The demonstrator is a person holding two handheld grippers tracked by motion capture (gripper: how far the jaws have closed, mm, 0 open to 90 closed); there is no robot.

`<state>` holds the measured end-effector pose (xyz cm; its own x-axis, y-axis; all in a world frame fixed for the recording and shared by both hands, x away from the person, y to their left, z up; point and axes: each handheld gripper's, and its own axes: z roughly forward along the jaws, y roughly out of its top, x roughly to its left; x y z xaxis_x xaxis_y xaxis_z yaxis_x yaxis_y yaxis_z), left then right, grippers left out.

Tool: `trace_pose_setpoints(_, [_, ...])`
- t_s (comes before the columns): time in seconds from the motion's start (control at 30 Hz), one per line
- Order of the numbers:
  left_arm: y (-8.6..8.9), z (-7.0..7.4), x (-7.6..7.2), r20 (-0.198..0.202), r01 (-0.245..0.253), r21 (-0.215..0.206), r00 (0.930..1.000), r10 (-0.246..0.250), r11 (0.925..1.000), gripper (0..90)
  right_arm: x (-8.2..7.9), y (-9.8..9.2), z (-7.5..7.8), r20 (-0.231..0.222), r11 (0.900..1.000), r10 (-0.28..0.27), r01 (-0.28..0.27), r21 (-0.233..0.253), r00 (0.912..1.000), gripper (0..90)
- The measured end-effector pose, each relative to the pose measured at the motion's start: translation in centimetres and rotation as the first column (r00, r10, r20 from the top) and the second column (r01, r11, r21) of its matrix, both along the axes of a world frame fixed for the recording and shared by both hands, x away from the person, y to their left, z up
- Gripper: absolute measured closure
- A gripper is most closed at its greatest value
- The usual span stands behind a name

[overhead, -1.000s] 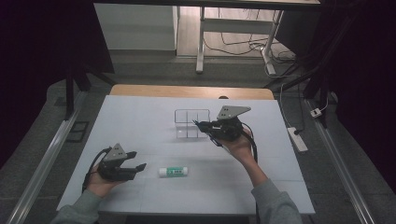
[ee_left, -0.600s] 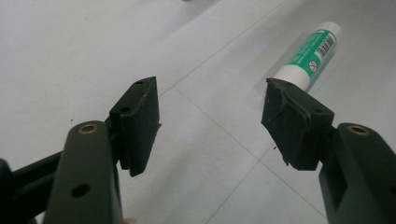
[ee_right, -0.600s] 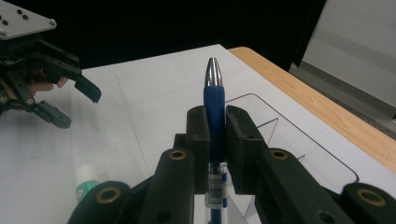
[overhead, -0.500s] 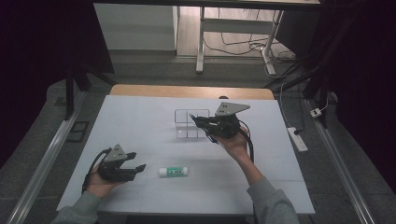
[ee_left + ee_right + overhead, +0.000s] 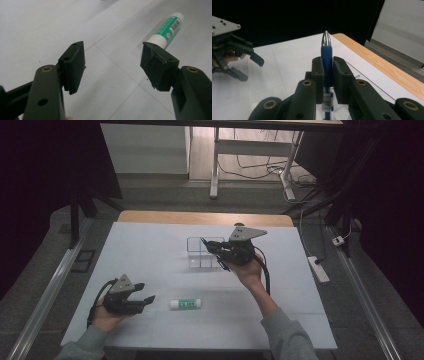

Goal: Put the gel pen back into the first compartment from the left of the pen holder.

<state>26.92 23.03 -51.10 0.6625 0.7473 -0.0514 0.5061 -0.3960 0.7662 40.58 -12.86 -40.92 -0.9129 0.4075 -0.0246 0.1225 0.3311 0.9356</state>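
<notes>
Pen [image 5: 326, 58] clamped between right gripper [image 5: 328, 68] jaws

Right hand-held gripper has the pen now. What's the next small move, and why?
Probably lower the pen tip-first into the clear box. The right hand-held gripper is shut on it and hovers at the box's near right side, while the left hand-held gripper waits open near the glue stick.

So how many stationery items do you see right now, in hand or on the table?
2. A blue pen clamped in the right gripper above the clear organiser; a glue stick lying on the table beside the open left gripper. The organiser may hide more.
</notes>
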Motion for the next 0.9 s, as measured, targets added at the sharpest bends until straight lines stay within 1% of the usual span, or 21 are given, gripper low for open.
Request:
trace_pose_setpoints(0.1, [0.0,0.0,0.0,0.003,0.001,-0.001,1.0000,-0.001,1.0000,36.0,0.2,0.4,0.0,0.000,1.000,-0.012,0.012,0.012,0.9999,79.3])
trace_pose_setpoints(0.2, [0.0,0.0,0.0,0.000,0.003,0.001,1.0000,-0.003,1.0000,36.0,0.5,0.8,0.3,0.004,0.999,-0.025,0.025,0.023,0.9997,79.3])
trace_pose_setpoints(0.27, [0.0,0.0,0.0,0.000,0.006,0.001,1.0000,-0.006,1.0000,35.9,0.8,1.1,0.7,-0.001,0.999,-0.026,0.026,0.028,0.9997,79.2])
trace_pose_setpoints(0.37, [0.0,0.0,0.0,0.000,0.005,-0.001,1.0000,-0.005,1.0000,36.0,1.1,1.7,1.3,0.009,0.999,-0.023,0.023,0.034,0.9997,79.2])
trace_pose_setpoints(0.5, [0.0,0.0,0.0,-0.001,0.007,0.001,1.0000,-0.007,1.0000,35.9,1.5,2.4,2.0,0.020,0.999,-0.036,0.035,0.041,0.9992,79.2])
trace_pose_setpoints(0.63, [0.0,-0.1,0.0,-0.002,0.008,-0.001,1.0000,-0.008,1.0000,35.9,2.0,2.7,2.2,0.013,0.997,-0.042,0.041,0.064,0.9990,79.2])
trace_pose_setpoints(0.77, [0.0,-0.1,0.1,-0.006,0.010,-0.002,0.9999,-0.010,0.9999,35.9,2.5,3.0,2.2,0.012,0.997,-0.038,0.037,0.062,0.9992,79.2])
trace_pose_setpoints(0.9, [0.0,-0.1,0.1,-0.007,0.010,-0.001,0.9999,-0.010,0.9999,35.9,2.9,3.1,2.2,0.014,0.997,-0.037,0.036,0.069,0.9992,79.1])
